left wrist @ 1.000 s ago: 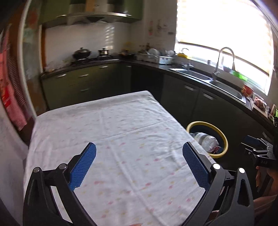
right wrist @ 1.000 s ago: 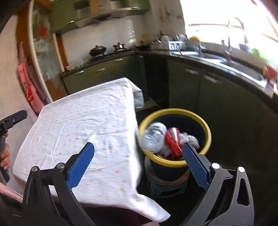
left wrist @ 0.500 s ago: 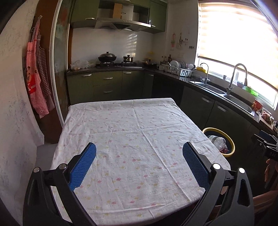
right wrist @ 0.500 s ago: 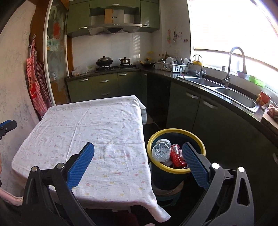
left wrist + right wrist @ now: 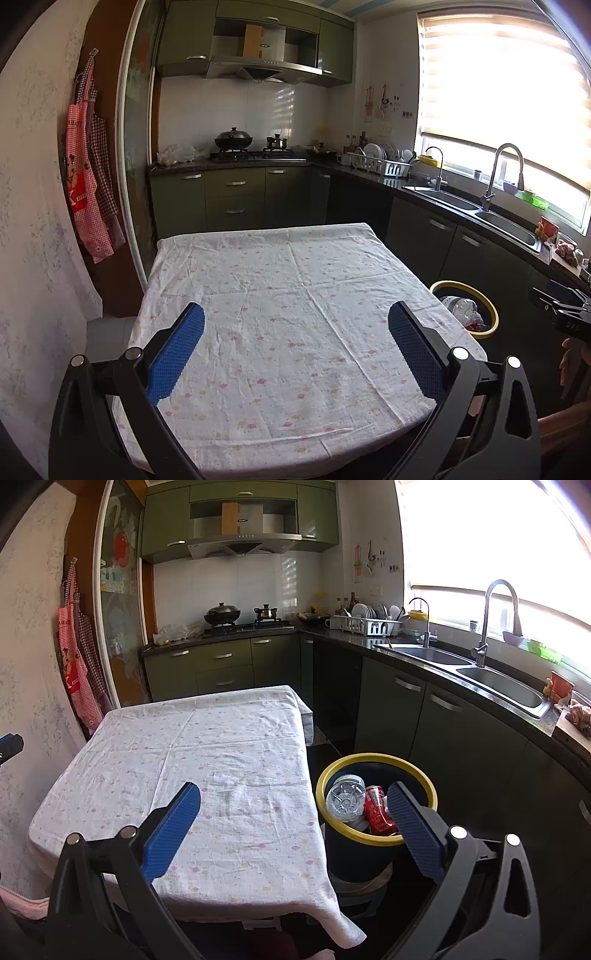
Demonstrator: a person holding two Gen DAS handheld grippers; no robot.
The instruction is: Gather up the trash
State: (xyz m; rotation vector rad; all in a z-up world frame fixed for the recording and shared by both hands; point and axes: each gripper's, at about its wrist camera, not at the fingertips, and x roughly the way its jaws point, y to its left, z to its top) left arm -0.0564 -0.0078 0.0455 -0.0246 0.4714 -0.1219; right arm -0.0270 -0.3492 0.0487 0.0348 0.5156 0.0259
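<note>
A dark bin with a yellow rim [image 5: 376,760] stands on a low stool to the right of the table; it also shows in the left wrist view [image 5: 491,314]. In it lie a clear plastic bottle [image 5: 343,799] and a red can [image 5: 376,808]. My left gripper [image 5: 295,350] is open and empty above the near part of the table with a white flowered cloth [image 5: 288,295]. My right gripper [image 5: 293,825] is open and empty, held back from the table's right edge and the bin. The right gripper's tip shows at the right edge of the left wrist view [image 5: 565,310].
Green kitchen cabinets [image 5: 229,199] run along the back with a stove and wok [image 5: 233,140]. A counter with a sink and tap [image 5: 491,627] runs along the right under a bright window. Red aprons [image 5: 88,184] hang on the left wall.
Both grippers have pulled back and up from the table and bin, so more of the kitchen shows. Both stay open and empty.
</note>
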